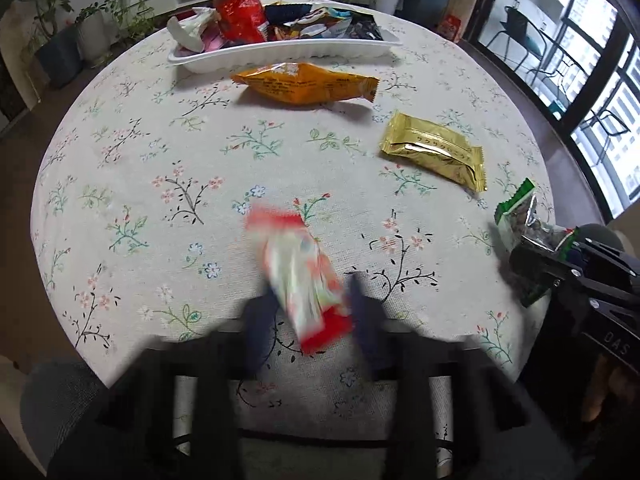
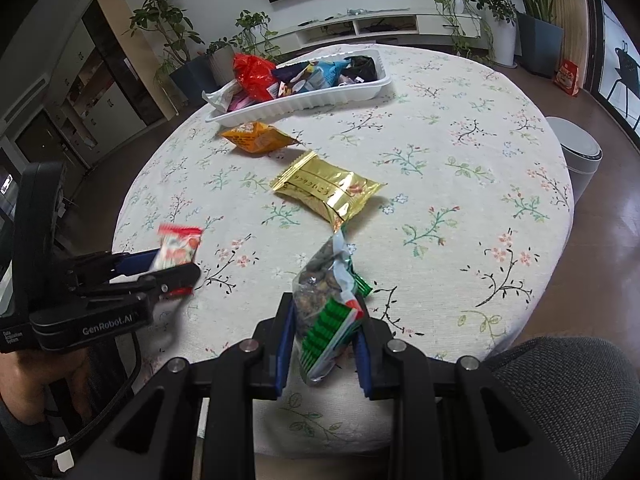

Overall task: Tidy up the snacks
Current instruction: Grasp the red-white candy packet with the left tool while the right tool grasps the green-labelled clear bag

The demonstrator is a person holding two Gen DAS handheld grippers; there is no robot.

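Note:
My left gripper [image 1: 314,304] is shut on a red and white snack packet [image 1: 302,276], blurred by motion, held over the table's near edge; it also shows in the right wrist view [image 2: 178,250]. My right gripper [image 2: 324,340] is shut on a clear and green packet of dark snacks [image 2: 326,300], also seen in the left wrist view [image 1: 520,224]. An orange packet [image 1: 306,82] and a gold packet [image 1: 434,150] lie on the floral tablecloth. A white tray [image 1: 288,50] at the far side holds several snacks, among them a red bag [image 1: 238,8].
The round table [image 2: 460,208] has a floral cloth. Grey chair backs stand at the near edge [image 2: 568,392]. A white bin [image 2: 580,156] stands on the floor to the right. Potted plants [image 2: 168,36] and a low white cabinet [image 2: 380,26] are behind.

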